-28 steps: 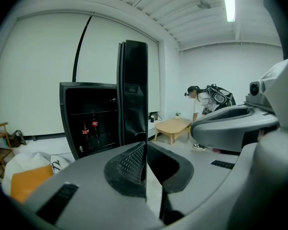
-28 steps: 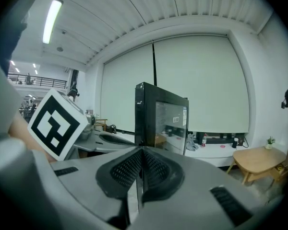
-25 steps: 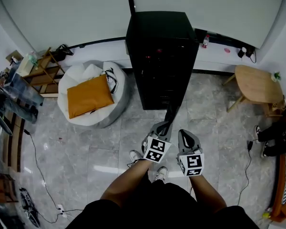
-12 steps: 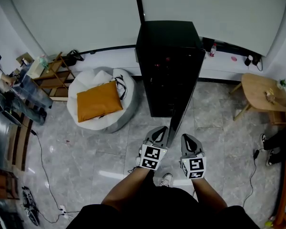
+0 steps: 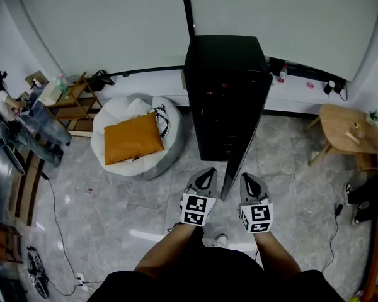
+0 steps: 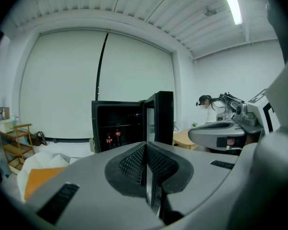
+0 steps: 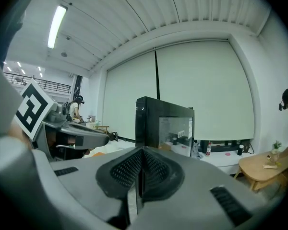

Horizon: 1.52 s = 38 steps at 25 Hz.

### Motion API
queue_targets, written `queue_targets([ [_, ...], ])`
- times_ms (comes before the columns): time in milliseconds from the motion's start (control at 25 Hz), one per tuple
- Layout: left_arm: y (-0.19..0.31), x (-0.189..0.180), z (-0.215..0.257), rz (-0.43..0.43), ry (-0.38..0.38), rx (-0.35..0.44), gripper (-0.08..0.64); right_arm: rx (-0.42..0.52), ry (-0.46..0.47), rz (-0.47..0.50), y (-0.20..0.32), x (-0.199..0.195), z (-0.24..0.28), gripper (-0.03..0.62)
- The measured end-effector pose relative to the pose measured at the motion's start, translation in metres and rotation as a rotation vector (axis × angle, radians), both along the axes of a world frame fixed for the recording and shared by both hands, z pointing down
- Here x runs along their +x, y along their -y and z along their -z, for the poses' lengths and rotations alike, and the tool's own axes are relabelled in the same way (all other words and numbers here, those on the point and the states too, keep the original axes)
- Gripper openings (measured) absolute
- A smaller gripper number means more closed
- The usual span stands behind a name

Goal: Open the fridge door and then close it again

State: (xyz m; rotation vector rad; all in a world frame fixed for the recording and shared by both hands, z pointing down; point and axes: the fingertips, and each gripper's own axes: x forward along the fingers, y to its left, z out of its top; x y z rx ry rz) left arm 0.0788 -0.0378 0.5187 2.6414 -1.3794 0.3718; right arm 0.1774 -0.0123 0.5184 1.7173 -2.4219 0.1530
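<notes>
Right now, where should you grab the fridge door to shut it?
Probably its free edge, the end farthest from the hinge, where a push turns it most easily. The fridge door stands wide open with its outer glass face toward the right gripper, so come from that side and push.

Both forearms (image 5: 169, 251) stretched out toward 12 o'clock, left gripper (image 5: 206, 173) and right gripper (image 5: 247, 180) side by side, jaws pinched together on nothing.
</notes>
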Motion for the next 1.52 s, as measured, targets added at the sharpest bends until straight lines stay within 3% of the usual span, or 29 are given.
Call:
queue_targets([
  [800, 0.009, -0.041, -0.010, 0.067, -0.013, -0.058, 0.023, 0.027, -0.008, -0.026, 0.037, 0.005, 0.015, 0.015],
  [1520, 0.022, -0.054, -0.012, 0.093, -0.008, -0.063, 0.023, 0.033, 0.004, -0.010, 0.049, -0.013, 0.013, 0.015],
])
